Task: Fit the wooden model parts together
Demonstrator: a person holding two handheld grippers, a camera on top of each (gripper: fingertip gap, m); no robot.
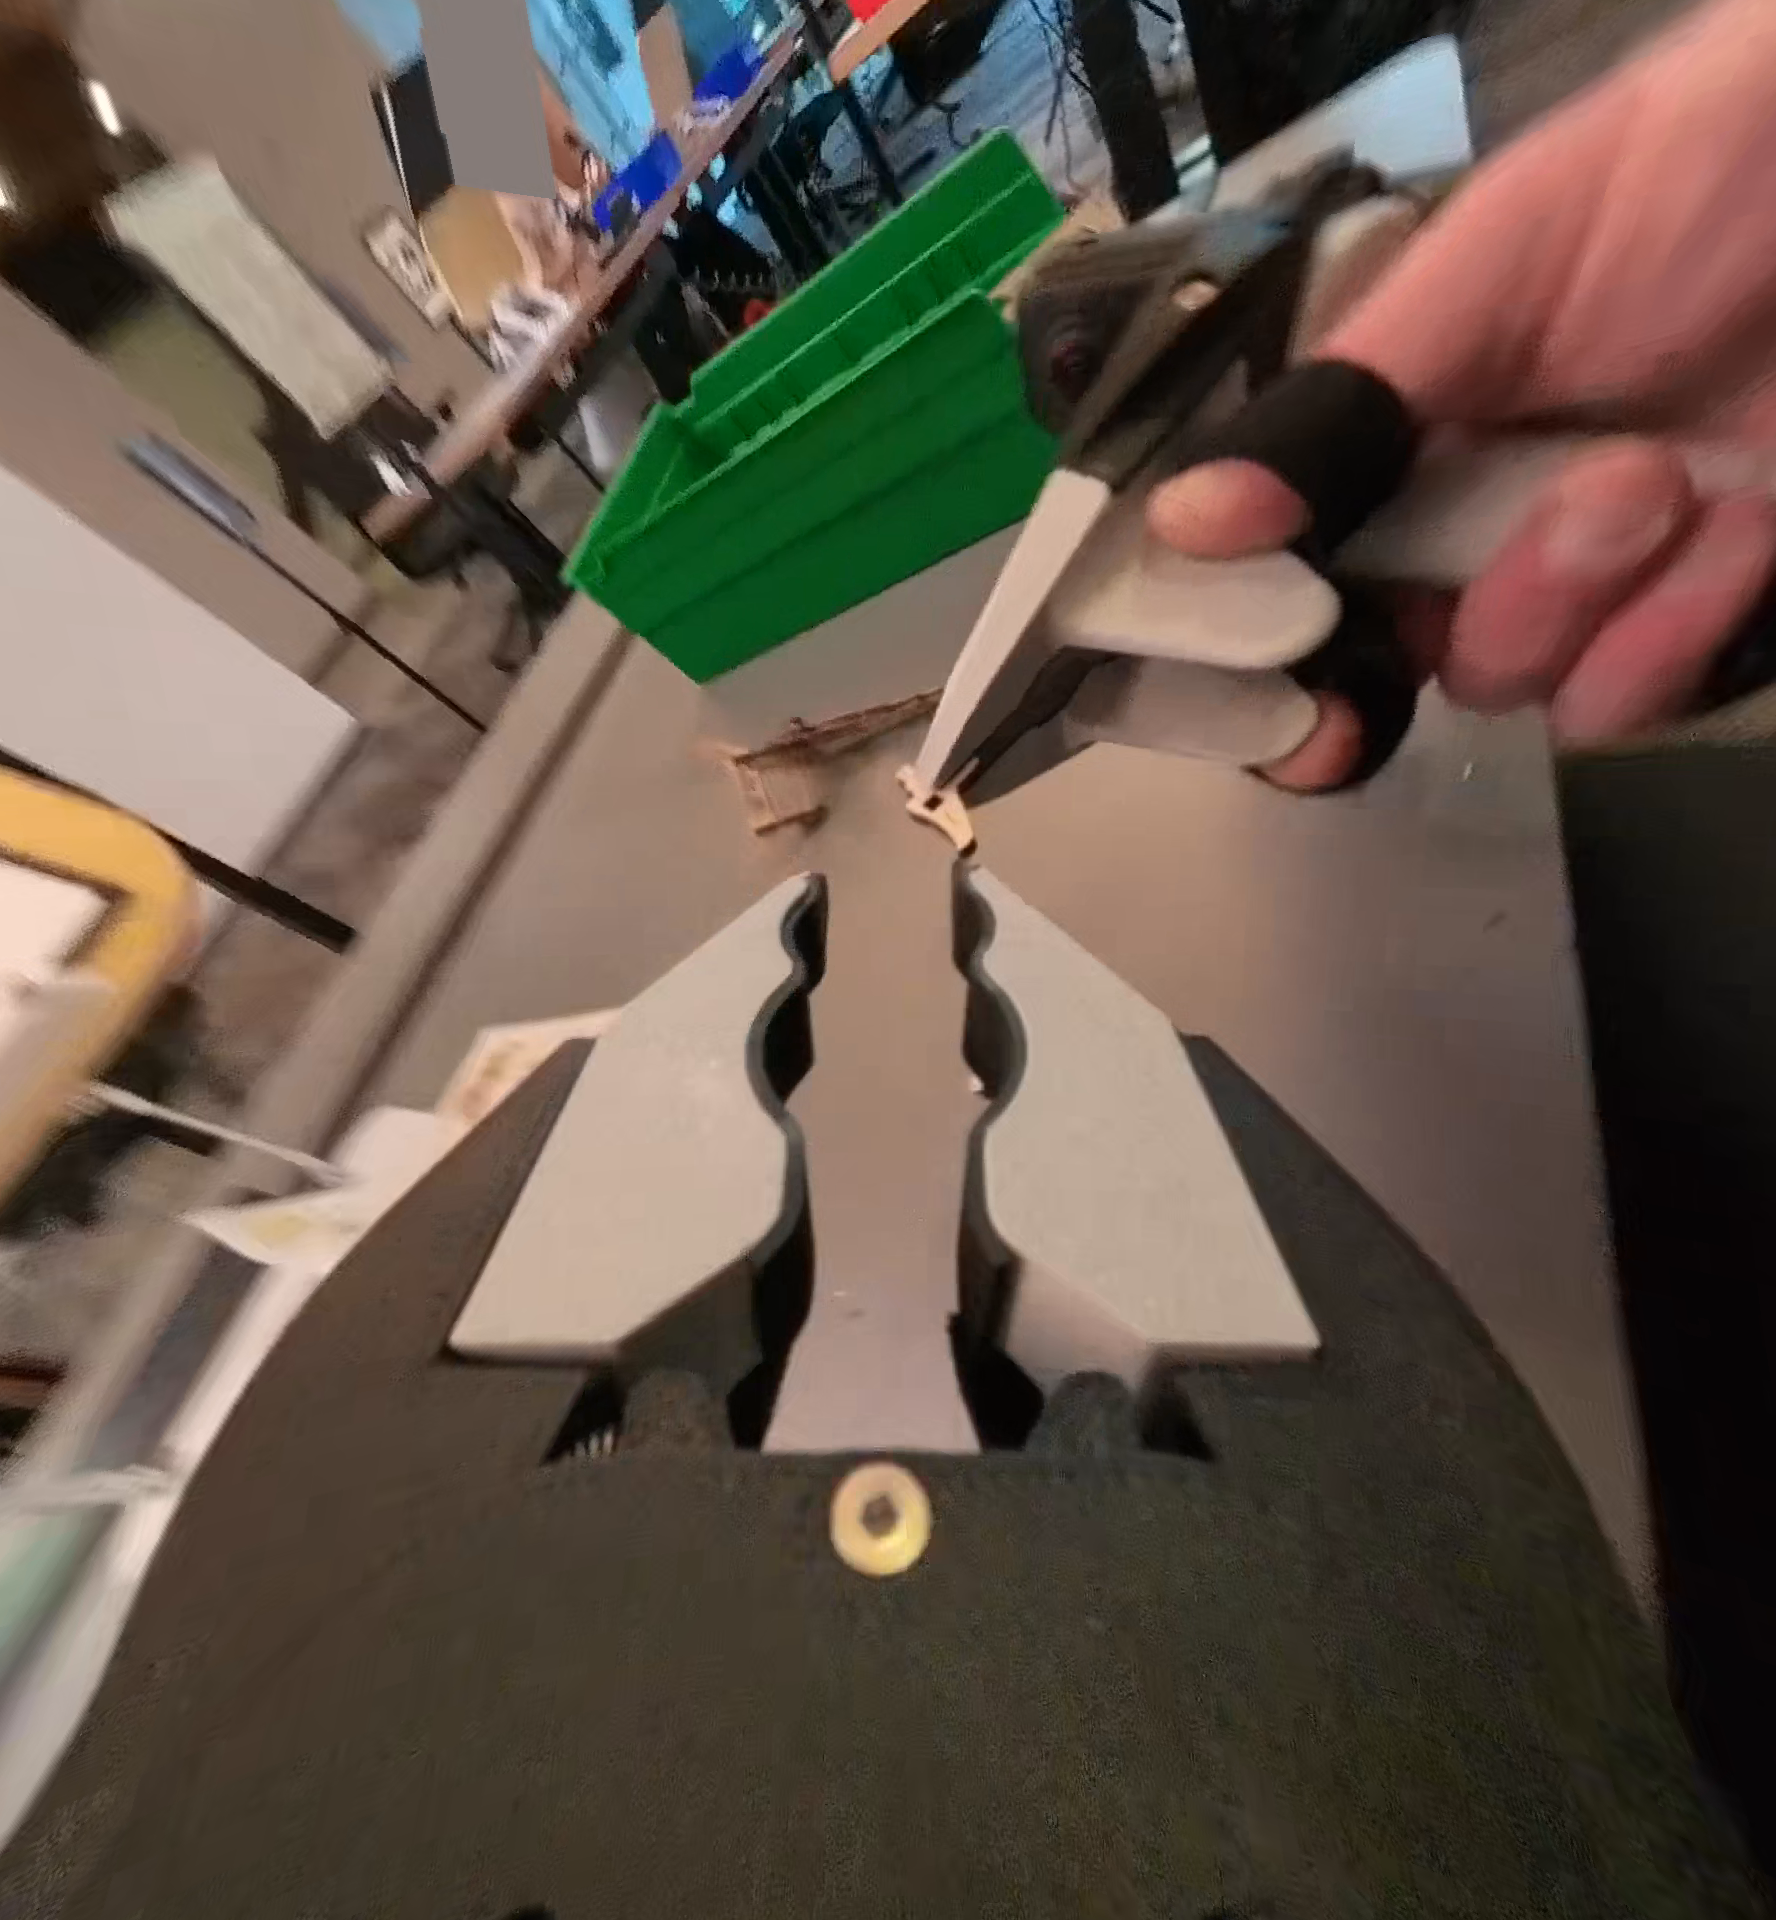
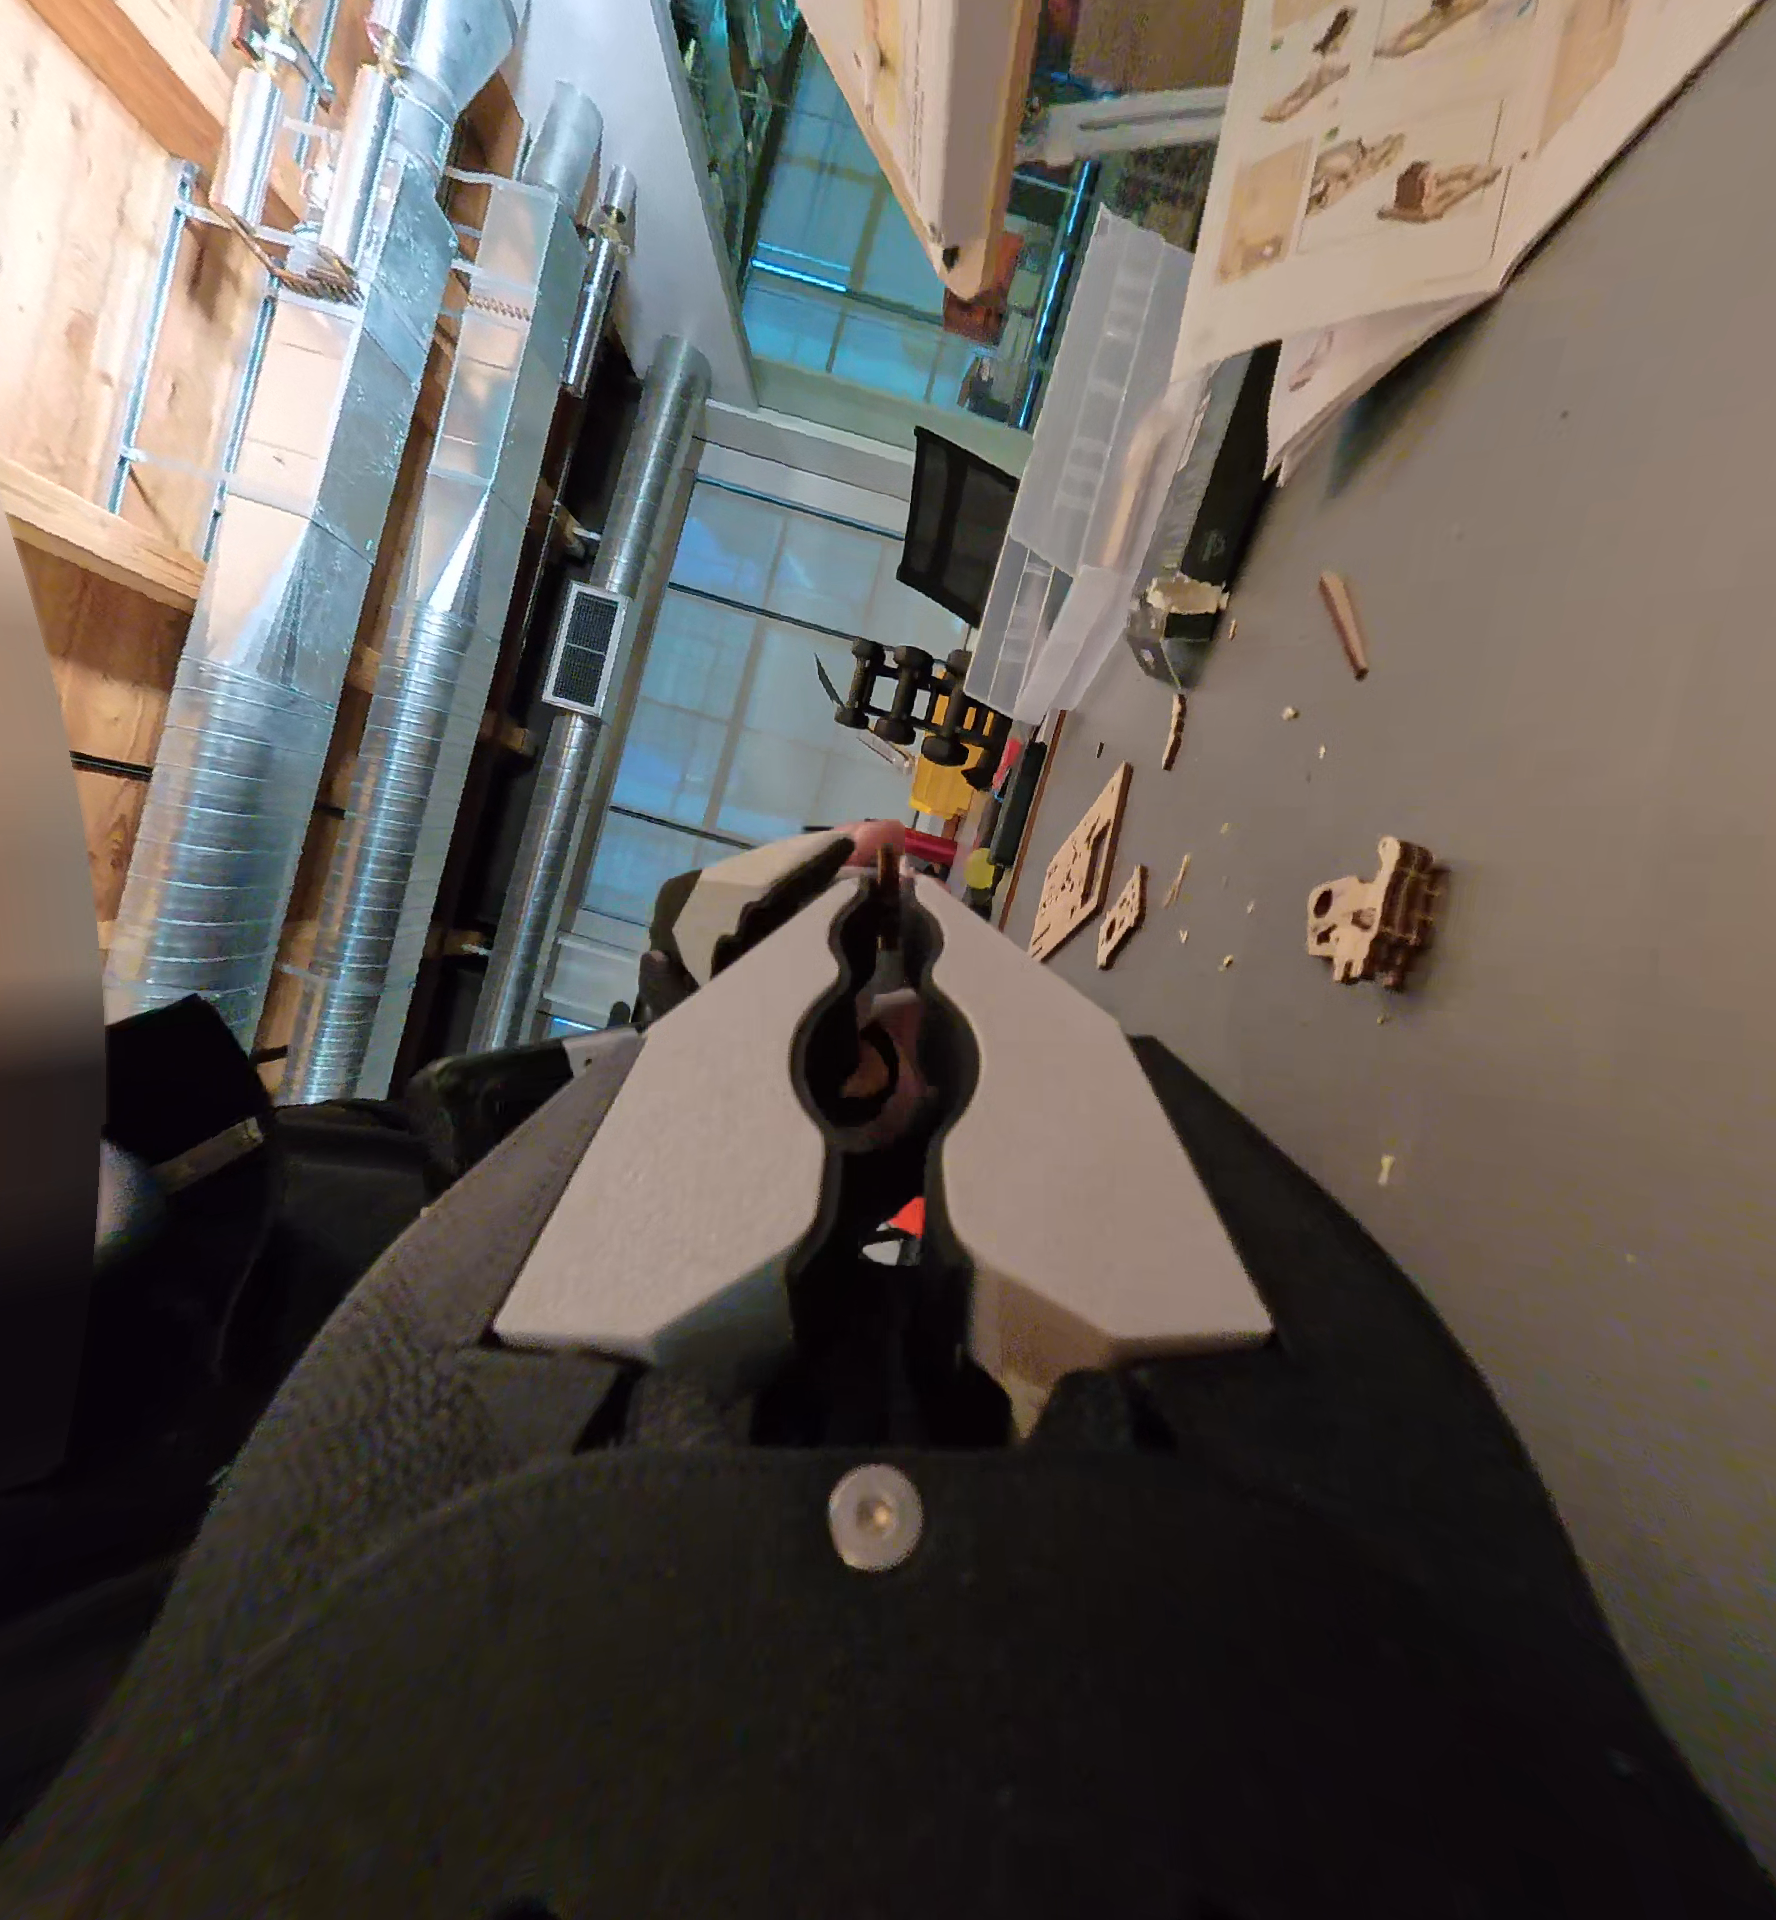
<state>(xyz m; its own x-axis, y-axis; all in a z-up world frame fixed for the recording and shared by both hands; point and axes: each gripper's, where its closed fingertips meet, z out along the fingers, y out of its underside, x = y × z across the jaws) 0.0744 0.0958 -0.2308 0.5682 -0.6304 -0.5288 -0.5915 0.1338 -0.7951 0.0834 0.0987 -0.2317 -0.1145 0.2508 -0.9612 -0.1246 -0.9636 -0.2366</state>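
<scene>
Bin [image 1: 842, 457], green, contents hidden by wall.

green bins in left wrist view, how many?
1. The green bin sits on the grey table, beyond the open left gripper and left of the right gripper. Others may be hidden.

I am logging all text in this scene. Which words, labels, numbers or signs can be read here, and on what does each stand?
Instruction sheets: small print beside the drawings, too small to read.
Black box: a pale mark, too blurred to read.
Green bin: no writing seen.
</scene>
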